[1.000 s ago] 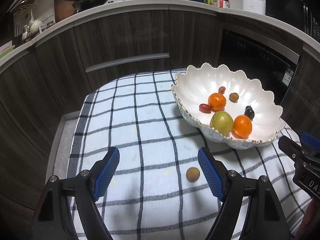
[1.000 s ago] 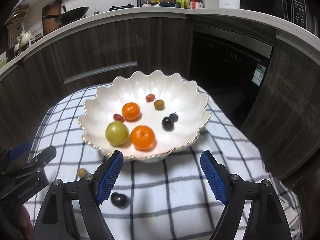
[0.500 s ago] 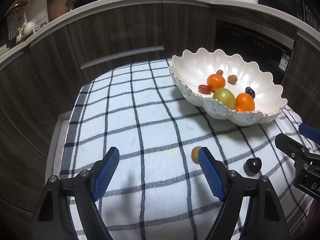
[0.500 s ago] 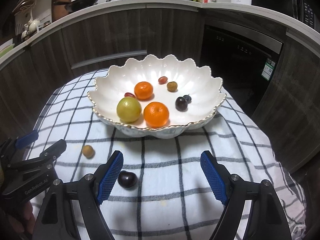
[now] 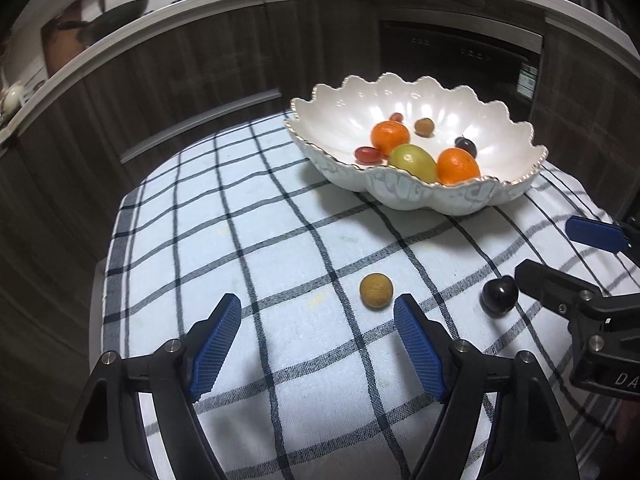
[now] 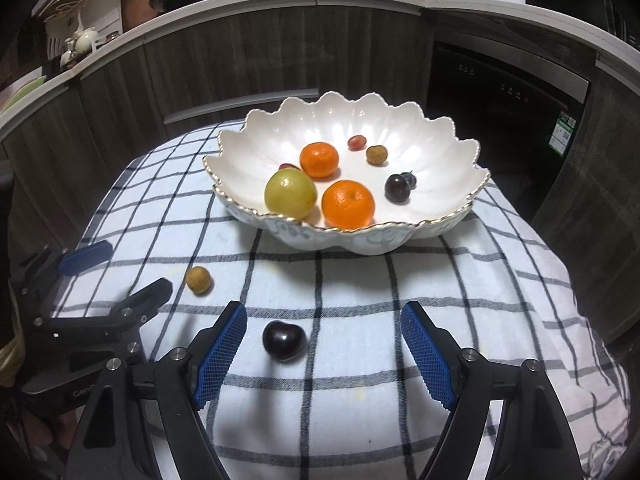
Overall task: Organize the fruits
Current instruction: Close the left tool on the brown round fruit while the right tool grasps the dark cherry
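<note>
Well apart: plum [image 6: 284, 340], bowl [image 6: 440, 232] rim.

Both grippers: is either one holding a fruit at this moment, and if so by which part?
Nothing is held. The left gripper, whose jaws have just been closing, stands open short of the brown fruit; the right gripper stands open around the dark fruit, untouched.

Left wrist cam: sits behind its own fingers [image 5: 218, 340], tilted down at the checked worktop [image 5: 200, 240], close range; scalloped bowl [image 5: 420, 196] beyond and right of the fingers. Right wrist cam: same downward tilt, bowl [image 6: 360, 240] straight ahead of its fingers [image 6: 428, 354]. Shared: bowl, cloth, tan fruit [image 5: 376, 291], dark fruit [image 6: 284, 340], cabinets; each cam catches the other tool at frame edge.
</note>
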{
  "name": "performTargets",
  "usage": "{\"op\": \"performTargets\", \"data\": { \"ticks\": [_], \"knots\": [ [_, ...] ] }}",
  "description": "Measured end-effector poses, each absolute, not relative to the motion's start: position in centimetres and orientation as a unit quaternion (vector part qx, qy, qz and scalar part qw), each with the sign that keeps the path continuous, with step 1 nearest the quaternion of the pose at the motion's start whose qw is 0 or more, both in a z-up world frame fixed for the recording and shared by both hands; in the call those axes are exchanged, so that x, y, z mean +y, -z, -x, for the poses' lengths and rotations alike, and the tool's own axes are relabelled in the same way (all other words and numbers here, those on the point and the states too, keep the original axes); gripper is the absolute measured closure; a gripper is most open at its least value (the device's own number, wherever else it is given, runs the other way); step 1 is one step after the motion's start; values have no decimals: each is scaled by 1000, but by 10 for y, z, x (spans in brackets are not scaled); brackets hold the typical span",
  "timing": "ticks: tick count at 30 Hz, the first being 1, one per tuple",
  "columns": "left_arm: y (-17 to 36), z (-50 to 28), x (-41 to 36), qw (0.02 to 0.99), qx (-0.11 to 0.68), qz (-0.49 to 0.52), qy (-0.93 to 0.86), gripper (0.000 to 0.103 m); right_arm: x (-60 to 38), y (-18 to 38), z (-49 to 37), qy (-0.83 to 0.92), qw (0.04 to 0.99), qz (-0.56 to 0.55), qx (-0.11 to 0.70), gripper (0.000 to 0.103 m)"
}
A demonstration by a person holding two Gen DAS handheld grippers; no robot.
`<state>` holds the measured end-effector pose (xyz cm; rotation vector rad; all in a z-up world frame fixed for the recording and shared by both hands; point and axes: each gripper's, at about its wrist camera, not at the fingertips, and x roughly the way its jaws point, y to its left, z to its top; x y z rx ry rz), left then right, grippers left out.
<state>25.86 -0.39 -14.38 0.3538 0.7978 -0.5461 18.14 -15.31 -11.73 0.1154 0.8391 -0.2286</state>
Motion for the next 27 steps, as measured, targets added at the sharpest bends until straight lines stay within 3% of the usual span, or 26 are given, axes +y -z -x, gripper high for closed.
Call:
{"op": "performTargets", "data": {
  "ticks": [9, 12, 14, 20, 22, 24, 27],
  "knots": [
    [157, -262, -15, 845, 382, -203, 313, 35, -148, 130, -186, 96, 899, -58, 422, 24],
    [162, -264, -19, 837, 386, -210, 327, 43, -148, 134, -189, 92, 897, -57, 428, 34],
    [163, -265, -21, 832, 384, -218, 336, 44, -147, 135, -192, 89, 894, -57, 435, 40],
    [164, -266, -25, 825, 377, -219, 361, 45, -145, 138, -193, 91, 892, -58, 440, 40],
    [166, -267, -27, 822, 378, -221, 364, 49, -145, 139, -194, 91, 891, -58, 442, 42],
    [168, -269, -28, 820, 384, -221, 363, 63, -145, 142, -195, 89, 889, -58, 446, 44],
    [171, -272, -31, 817, 389, -219, 365, 66, -145, 145, -197, 86, 887, -59, 450, 46]
  ]
}}
